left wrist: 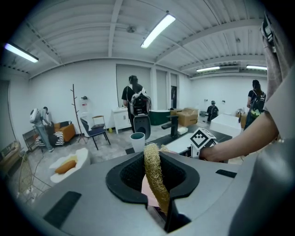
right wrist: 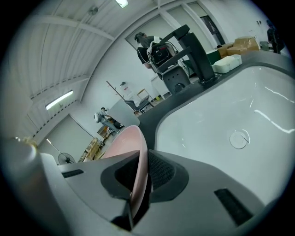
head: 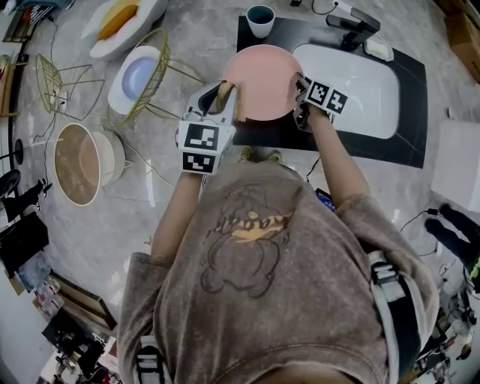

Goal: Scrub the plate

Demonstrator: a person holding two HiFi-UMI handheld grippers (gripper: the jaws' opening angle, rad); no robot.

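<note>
A pink plate [head: 264, 81] is held up on edge over the dark counter, just left of the white sink [head: 360, 86]. My right gripper [head: 302, 96] is shut on the plate's right rim; in the right gripper view the rim [right wrist: 138, 170] runs between the two dark pads. My left gripper [head: 225, 101] is shut on a tan loofah scrubber [left wrist: 154, 175], which stands upright between its jaws. The scrubber [head: 238, 101] lies against the plate's left edge, and a bit of pink plate [left wrist: 148, 191] shows behind it.
A black faucet [head: 352, 26] and a bar of soap [head: 379, 49] stand behind the sink, with a teal-lined cup [head: 260, 20] at the counter's back left. Gold wire racks with bowls [head: 137, 75] and a round basin [head: 79, 163] stand on the floor at left.
</note>
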